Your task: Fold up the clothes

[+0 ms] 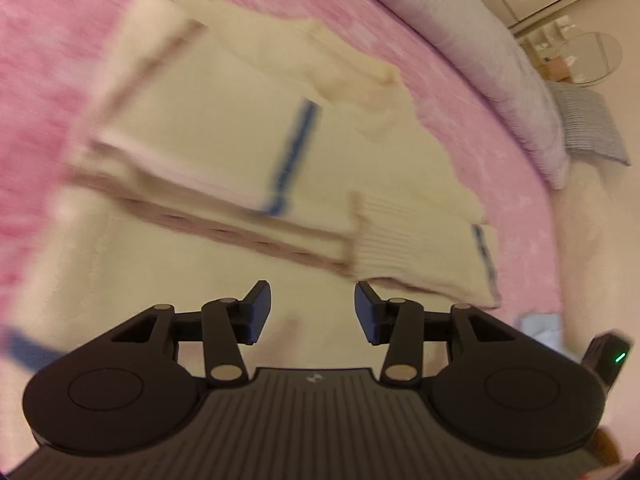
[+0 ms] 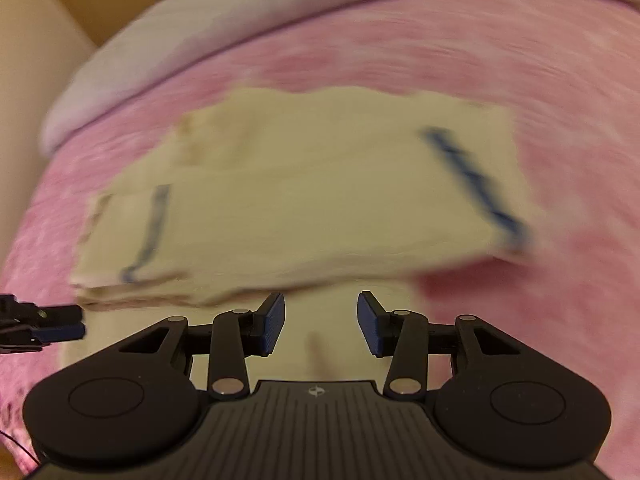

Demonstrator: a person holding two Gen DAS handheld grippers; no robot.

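Note:
A cream knitted garment (image 1: pixel 224 152) with thin blue stripes lies partly folded on a pink bedspread (image 1: pixel 36 80). Both views are motion-blurred. In the left wrist view my left gripper (image 1: pixel 313 310) is open and empty, just above the garment's near part, with a ribbed cuff (image 1: pixel 424 256) ahead to the right. In the right wrist view the same garment (image 2: pixel 312 200) lies folded over ahead of my right gripper (image 2: pixel 321 322), which is open and empty above the near cream layer. The left gripper's fingers (image 2: pixel 56 330) show at the left edge there.
A grey-white duvet (image 1: pixel 492 76) lies along the far side of the bed; it also shows in the right wrist view (image 2: pixel 280 8). A grey cushion (image 1: pixel 592 124) and a round glass table (image 1: pixel 588 56) stand beyond the bed's edge.

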